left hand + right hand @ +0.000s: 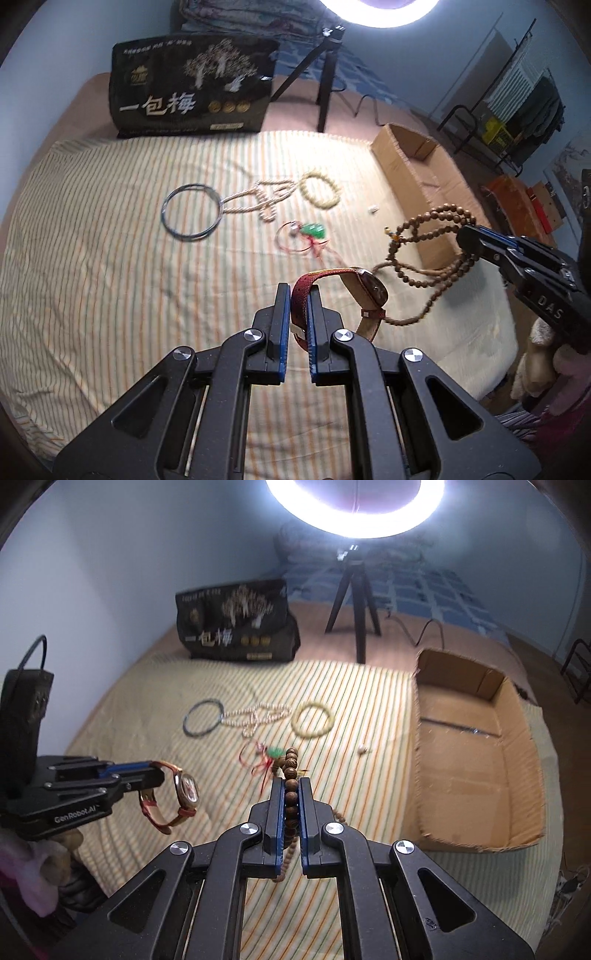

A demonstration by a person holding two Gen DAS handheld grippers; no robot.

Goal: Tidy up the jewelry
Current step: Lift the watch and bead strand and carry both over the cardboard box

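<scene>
My left gripper (299,291) is shut on the red strap of a wristwatch (369,291) and holds it above the striped cloth (110,277); the gripper shows in the right wrist view (157,771) with the watch (186,790). My right gripper (291,786) is shut on a brown wooden bead string (291,771), which hangs in loops in the left wrist view (428,243). On the cloth lie a dark bangle (192,212), a pearl necklace (266,199), a pale yellow bead bracelet (319,188) and a red cord with a green pendant (312,232).
An open cardboard box (476,768) stands at the right of the cloth. A black printed bag (192,88) and a ring light's tripod (354,602) stand at the back. A small white piece (363,749) lies near the box.
</scene>
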